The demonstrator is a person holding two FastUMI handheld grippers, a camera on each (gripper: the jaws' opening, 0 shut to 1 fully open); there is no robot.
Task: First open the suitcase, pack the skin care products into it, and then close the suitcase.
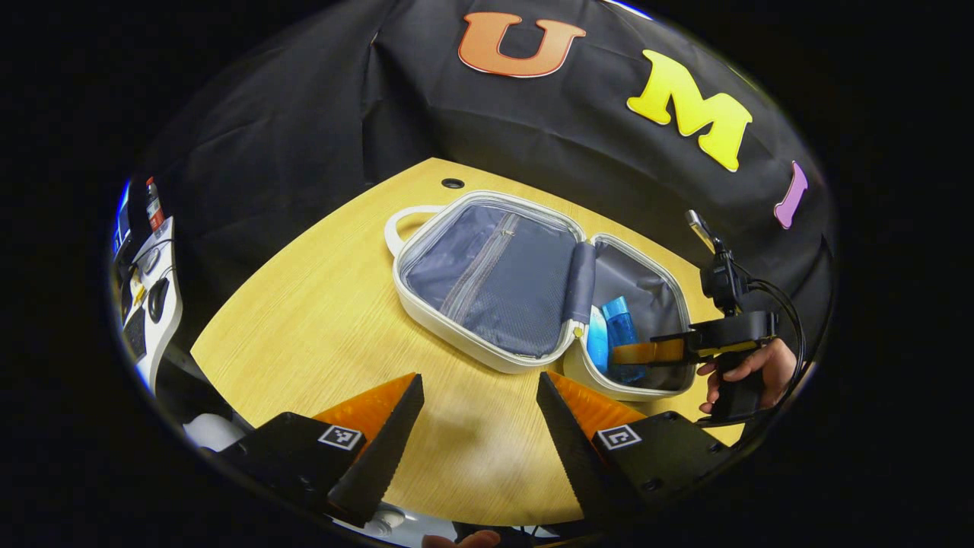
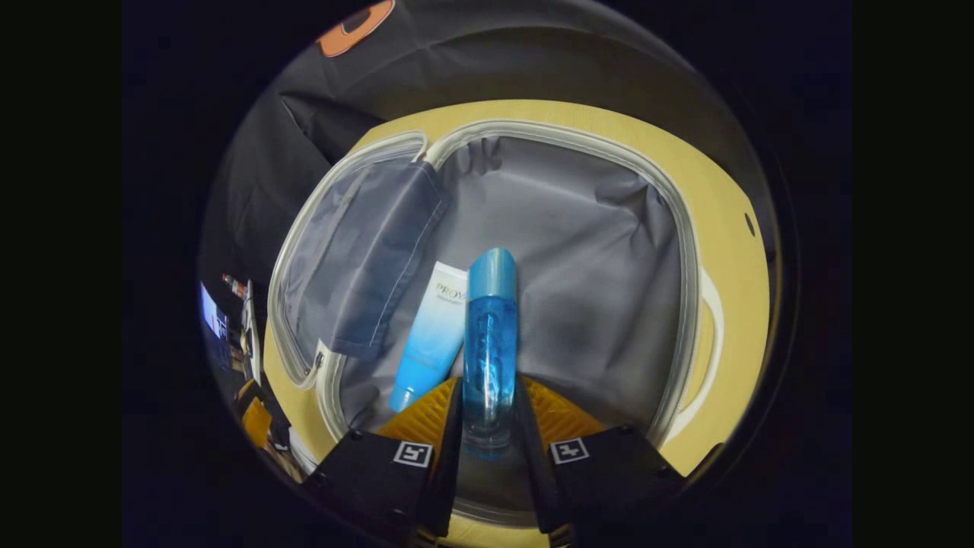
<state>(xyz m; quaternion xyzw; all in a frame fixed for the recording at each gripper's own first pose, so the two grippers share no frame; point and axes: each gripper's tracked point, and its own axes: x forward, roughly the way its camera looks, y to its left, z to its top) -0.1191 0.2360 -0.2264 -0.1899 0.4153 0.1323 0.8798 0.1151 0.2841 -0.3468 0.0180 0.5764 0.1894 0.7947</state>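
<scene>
The small white suitcase lies open on the wooden table, its grey-lined lid half on the left and its tub half on the right. A clear blue bottle with a blue cap sits between my right gripper's fingers, which press on its base; it hangs just over the tub's lining. Beside it to the left lies a white-and-blue tube. From the left gripper view, the right gripper reaches into the tub over the blue bottle and tube. My left gripper hovers open above bare table before the case.
The wooden table has a cable hole at its far edge. A white desk with dark devices stands off to the left. A hand holds the right gripper's grip at the table's right edge.
</scene>
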